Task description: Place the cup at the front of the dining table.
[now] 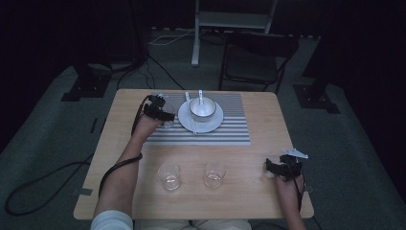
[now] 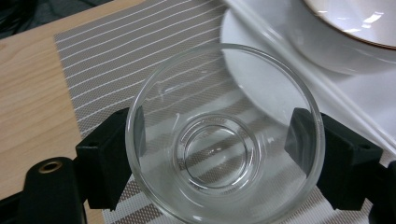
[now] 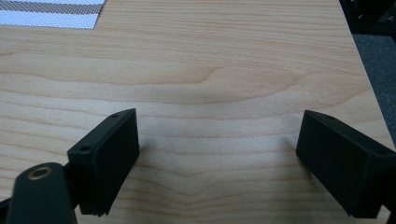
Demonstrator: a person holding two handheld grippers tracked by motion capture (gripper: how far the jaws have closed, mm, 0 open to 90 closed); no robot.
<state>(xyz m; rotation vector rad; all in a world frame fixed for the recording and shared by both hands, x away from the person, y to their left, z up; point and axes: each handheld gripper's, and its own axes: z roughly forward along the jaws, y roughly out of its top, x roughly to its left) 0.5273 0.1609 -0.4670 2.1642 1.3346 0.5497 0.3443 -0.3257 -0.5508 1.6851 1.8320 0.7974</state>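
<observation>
A clear empty glass (image 2: 224,140) stands between the jaws of my left gripper (image 2: 219,154), and both black pads press its sides. In the high view the left gripper (image 1: 163,115) holds this glass (image 1: 167,120) over the left part of the striped placemat (image 1: 230,129), just beside the white plate (image 1: 201,127). A white bowl (image 1: 202,109) with a spoon (image 1: 200,95) sits on the plate, and chopsticks (image 1: 191,117) lie across it. My right gripper (image 1: 274,167) rests open low over bare wood (image 3: 219,70) near the table's right edge, with nothing between its jaws (image 3: 219,158).
Two more clear glasses (image 1: 169,175) (image 1: 214,173) stand side by side on the wooden table (image 1: 249,196) near the front. A dark chair (image 1: 256,57) stands beyond the far edge. Cables trail over the floor at the left.
</observation>
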